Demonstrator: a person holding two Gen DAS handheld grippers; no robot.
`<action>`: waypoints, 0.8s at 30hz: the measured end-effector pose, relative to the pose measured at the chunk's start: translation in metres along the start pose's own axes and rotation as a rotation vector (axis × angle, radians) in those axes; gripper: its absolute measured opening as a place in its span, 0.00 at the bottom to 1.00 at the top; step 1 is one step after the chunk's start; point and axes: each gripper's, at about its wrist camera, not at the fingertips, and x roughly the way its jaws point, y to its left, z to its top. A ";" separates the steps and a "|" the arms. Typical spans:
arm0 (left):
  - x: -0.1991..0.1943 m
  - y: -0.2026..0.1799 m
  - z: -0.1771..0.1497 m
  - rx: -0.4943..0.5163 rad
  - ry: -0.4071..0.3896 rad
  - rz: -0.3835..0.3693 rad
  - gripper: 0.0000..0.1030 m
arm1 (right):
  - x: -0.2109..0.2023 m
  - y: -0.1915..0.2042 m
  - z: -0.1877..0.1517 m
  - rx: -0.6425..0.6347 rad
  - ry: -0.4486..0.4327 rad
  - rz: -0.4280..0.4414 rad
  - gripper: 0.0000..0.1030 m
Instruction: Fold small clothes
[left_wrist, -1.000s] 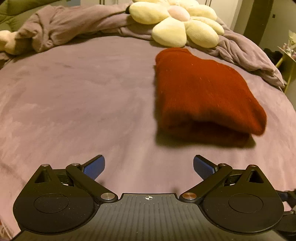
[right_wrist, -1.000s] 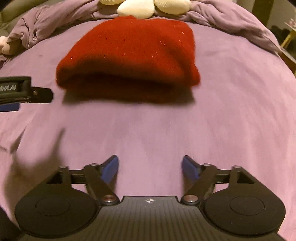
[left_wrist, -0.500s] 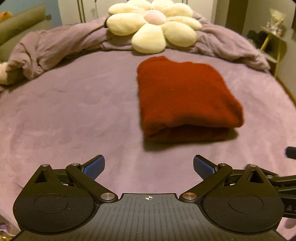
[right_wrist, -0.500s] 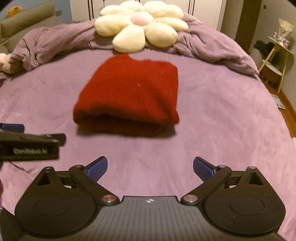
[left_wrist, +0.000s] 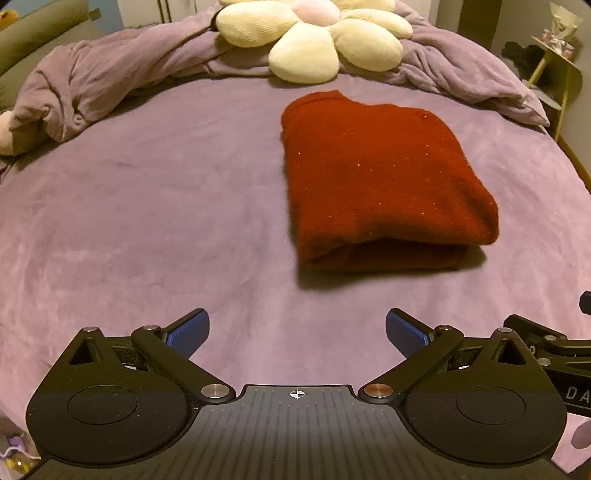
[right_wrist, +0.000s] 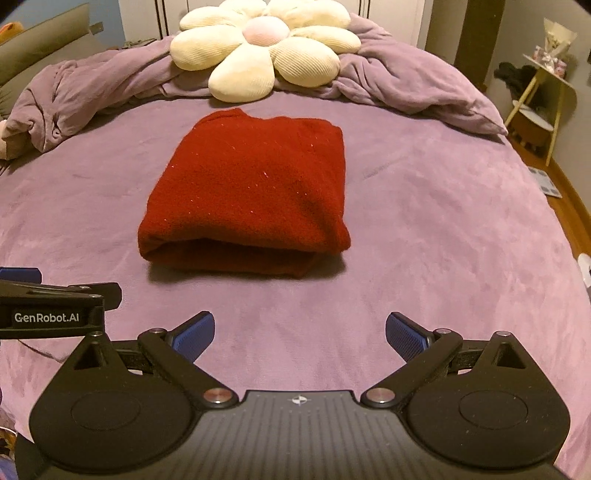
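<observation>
A dark red knitted garment lies folded into a thick rectangle on the purple bedspread, its folded edge facing me. It also shows in the right wrist view. My left gripper is open and empty, held back from the garment and to its left. My right gripper is open and empty, held back from the garment's near edge. The left gripper's body shows at the left of the right wrist view. Neither gripper touches the garment.
A cream flower-shaped cushion and a bunched purple blanket lie at the head of the bed behind the garment. A small yellow side table stands off the right side. The bed's right edge drops to a wooden floor.
Both grippers have drawn back and risen away from the folded garment, which now looks smaller and farther. The right gripper's jaws have opened wider. The garment has stayed still.
</observation>
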 end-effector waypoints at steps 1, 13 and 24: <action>0.000 0.000 0.000 -0.001 0.002 0.001 1.00 | 0.001 0.000 0.000 0.001 0.002 -0.004 0.96; 0.003 -0.002 0.000 0.023 0.011 0.018 1.00 | 0.000 -0.001 0.001 0.009 0.012 0.004 0.96; 0.003 -0.008 -0.001 0.043 0.017 0.011 1.00 | -0.001 -0.005 0.000 0.030 0.024 0.007 0.96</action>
